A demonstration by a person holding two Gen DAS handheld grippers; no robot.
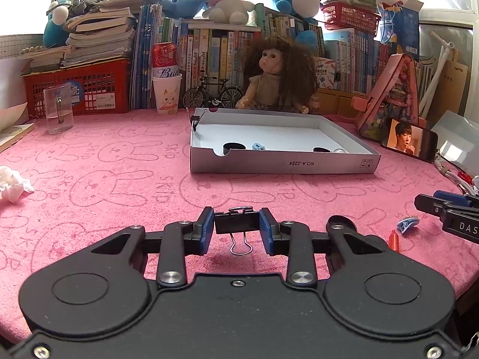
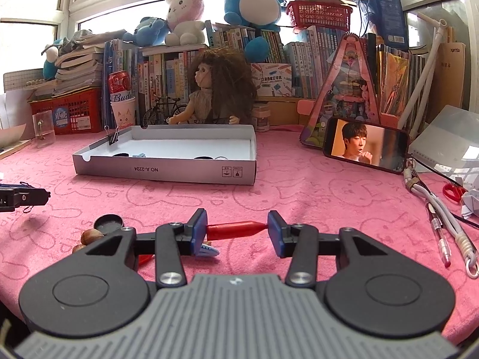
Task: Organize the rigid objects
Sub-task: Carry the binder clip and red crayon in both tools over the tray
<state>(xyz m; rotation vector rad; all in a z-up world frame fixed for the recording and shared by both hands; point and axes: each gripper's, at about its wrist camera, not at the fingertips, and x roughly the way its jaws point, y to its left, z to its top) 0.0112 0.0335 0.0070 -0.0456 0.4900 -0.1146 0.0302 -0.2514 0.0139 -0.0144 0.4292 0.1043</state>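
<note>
Binder clip (image 1: 237, 222) clamped crosswise between the pads of my left gripper (image 1: 237, 224), black body pinched at both ends, one wire loop hanging below, so I judge it won't swivel on the way to the box (image 1: 284, 164). My right gripper (image 2: 237, 227) is closed endwise on a red crayon (image 2: 236, 228): blunt end on one pad, tip on the other, a hold that looks apt to slip. Box sits ahead on the pink cloth (image 1: 104, 185), well apart from both, already holding small items and another clip (image 2: 113, 138) on its rim.
</note>
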